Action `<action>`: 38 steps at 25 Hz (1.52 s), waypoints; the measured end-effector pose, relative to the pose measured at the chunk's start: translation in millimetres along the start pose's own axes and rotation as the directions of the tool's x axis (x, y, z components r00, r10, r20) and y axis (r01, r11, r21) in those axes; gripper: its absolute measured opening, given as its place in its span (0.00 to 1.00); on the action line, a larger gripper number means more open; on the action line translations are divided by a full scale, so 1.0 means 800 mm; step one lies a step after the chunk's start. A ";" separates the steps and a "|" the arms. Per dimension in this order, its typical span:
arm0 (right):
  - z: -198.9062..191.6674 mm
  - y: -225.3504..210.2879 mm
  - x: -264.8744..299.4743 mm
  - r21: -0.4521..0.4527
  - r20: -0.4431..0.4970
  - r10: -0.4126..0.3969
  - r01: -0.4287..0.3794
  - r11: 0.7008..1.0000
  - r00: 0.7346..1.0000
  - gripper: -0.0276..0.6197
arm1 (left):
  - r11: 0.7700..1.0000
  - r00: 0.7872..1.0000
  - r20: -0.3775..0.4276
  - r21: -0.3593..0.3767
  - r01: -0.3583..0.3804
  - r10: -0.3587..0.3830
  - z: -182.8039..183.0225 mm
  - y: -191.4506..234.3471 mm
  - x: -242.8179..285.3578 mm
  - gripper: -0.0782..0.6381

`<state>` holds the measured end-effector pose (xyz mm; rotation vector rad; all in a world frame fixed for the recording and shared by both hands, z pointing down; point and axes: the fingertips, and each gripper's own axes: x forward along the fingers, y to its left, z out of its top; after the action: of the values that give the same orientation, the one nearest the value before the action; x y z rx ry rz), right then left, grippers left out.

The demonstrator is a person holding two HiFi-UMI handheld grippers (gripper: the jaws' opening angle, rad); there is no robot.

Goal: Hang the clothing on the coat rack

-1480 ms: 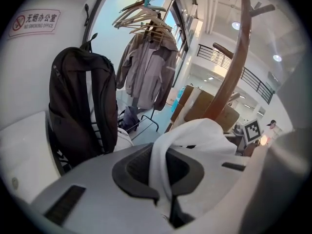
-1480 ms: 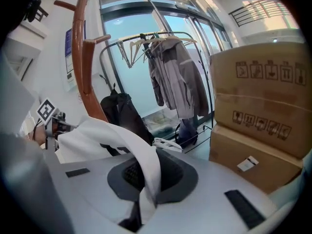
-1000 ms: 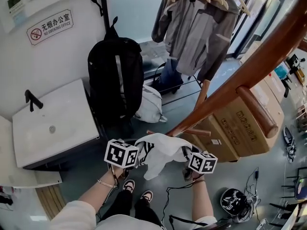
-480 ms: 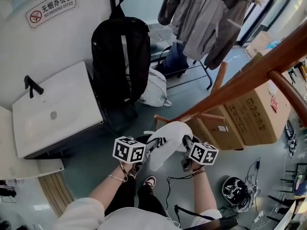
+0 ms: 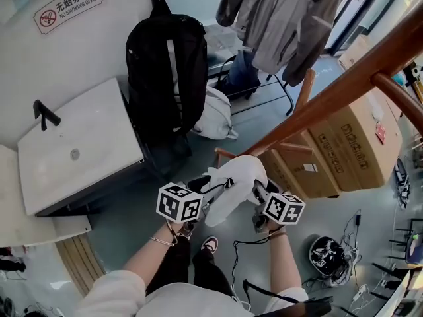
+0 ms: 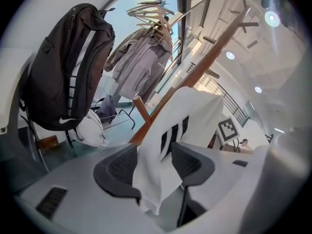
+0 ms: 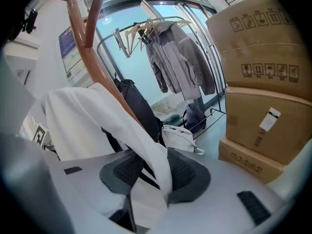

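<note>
A white garment with black stripes [image 5: 239,179] is draped over a low peg of the brown wooden coat rack [image 5: 330,90]. My left gripper [image 5: 203,191] is at its left side and my right gripper [image 5: 259,193] at its right. In the left gripper view the garment [image 6: 187,118] hangs loosely between the jaws of the left gripper [image 6: 153,167], which are opening wide. In the right gripper view the cloth [image 7: 92,118] trails between the opening jaws of the right gripper [image 7: 155,172] and lies against the right pad. The rack's pole [image 7: 90,52] rises behind it.
A black backpack [image 5: 162,78] hangs by the wall above a white bag [image 5: 215,116]. Grey jackets [image 5: 287,22] hang on a metal rail behind. Cardboard boxes [image 5: 350,147] stand to the right, a white cabinet [image 5: 73,154] to the left. A helmet [image 5: 327,257] and cables lie on the floor.
The garment went up a little and settled over the rack's peg. Both grippers, shut on the cloth a second ago, have opened their jaws.
</note>
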<state>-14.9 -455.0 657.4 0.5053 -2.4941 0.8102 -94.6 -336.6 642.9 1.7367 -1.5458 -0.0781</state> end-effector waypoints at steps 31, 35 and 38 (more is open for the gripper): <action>0.053 0.041 -0.123 0.022 0.190 -0.065 0.061 0.998 0.980 0.25 | 0.960 0.928 0.270 0.032 -0.276 0.258 0.086 -0.043 -0.104 0.33; 0.072 0.052 -0.148 -0.001 0.235 -0.094 0.097 0.995 0.967 0.16 | 0.946 0.901 0.326 0.058 -0.320 0.285 0.107 -0.064 -0.117 0.27; 0.089 0.061 -0.163 -0.021 0.279 -0.102 0.113 0.993 0.955 0.12 | 0.930 0.886 0.346 0.090 -0.358 0.307 0.117 -0.082 -0.121 0.21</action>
<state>46.8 -437.2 515.0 0.7827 -2.7014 0.6894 -115.0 -304.8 498.2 1.6009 -2.1285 -0.0792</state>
